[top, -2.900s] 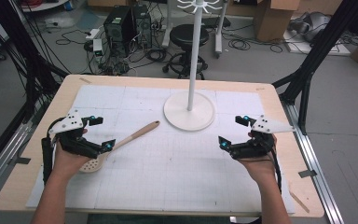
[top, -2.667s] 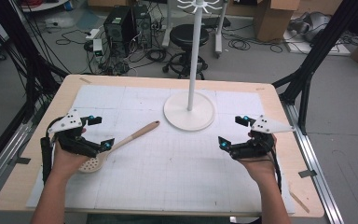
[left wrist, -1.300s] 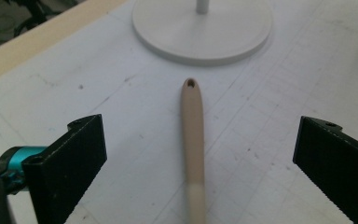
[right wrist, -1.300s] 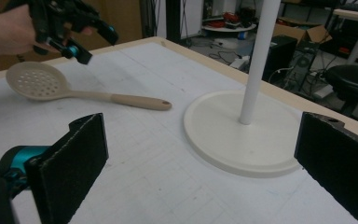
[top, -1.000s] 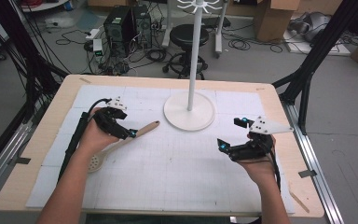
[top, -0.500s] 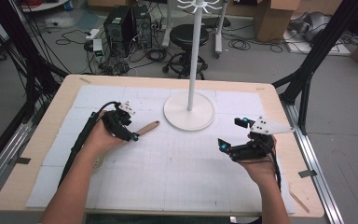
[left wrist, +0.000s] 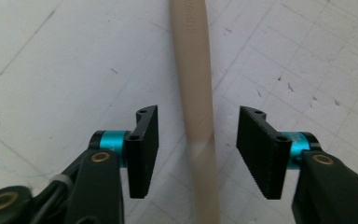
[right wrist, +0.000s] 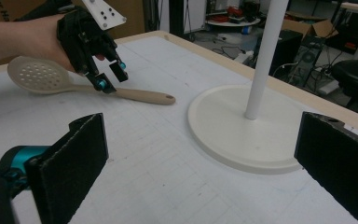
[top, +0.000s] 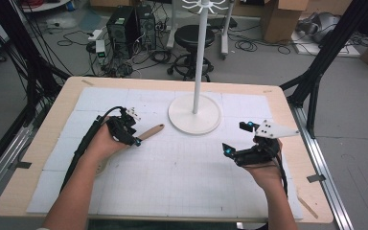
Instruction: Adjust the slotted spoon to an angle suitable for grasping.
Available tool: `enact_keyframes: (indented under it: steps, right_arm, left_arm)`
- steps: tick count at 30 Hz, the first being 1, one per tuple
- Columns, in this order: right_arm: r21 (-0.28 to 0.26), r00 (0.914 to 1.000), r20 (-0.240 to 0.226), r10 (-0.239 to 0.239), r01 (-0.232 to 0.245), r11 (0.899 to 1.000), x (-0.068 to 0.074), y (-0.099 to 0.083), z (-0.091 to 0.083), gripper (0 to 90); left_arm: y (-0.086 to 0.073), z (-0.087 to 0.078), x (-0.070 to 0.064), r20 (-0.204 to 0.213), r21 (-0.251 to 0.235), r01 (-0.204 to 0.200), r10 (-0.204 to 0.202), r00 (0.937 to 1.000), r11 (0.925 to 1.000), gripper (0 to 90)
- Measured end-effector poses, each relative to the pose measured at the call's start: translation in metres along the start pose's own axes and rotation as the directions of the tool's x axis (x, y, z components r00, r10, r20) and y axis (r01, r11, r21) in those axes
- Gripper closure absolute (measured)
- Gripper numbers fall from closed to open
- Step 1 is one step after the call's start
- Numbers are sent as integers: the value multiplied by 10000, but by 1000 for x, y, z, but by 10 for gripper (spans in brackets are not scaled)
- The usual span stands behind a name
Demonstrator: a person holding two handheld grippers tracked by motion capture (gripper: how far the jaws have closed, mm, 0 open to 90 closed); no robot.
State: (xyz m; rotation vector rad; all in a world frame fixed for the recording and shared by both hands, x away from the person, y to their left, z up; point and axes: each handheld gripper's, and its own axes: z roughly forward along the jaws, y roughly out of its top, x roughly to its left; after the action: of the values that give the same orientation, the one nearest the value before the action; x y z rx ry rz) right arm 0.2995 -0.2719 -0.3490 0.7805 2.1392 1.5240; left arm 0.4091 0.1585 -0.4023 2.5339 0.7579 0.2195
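Since the earlier frames, the left gripper (top: 133,136) has travelled from the lower left of the table (top: 43,139) up along the spoon (top: 149,132) to its handle, left of centre in the high view; the right gripper (top: 239,139) sits at the right of centre as it did then. In the left gripper view the left gripper (left wrist: 198,149) is open, its jaws standing on either side of the beige handle (left wrist: 196,93) without touching it, gaps showing on both sides. The spoon lies flat on the white gridded mat (top: 182,177), its handle end pointing toward the round base of the white stand (top: 194,114), near it but apart. In the right gripper view the spoon's perforated bowl (right wrist: 36,74) shows at upper left, beside the person's hand (right wrist: 32,37). The right gripper (right wrist: 198,163) is wide open and holds nothing, its jaws framing the stand's base (right wrist: 242,128).
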Motion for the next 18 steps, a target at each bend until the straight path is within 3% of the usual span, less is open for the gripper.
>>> enact_keyframes:
  steps: [18]
  right_arm:
    - [-166,10000,83,32,-30,9999,0,1,-3,15]
  left_arm:
    - [0,13,-1,-74,603,47,-43,10000,9982,564]
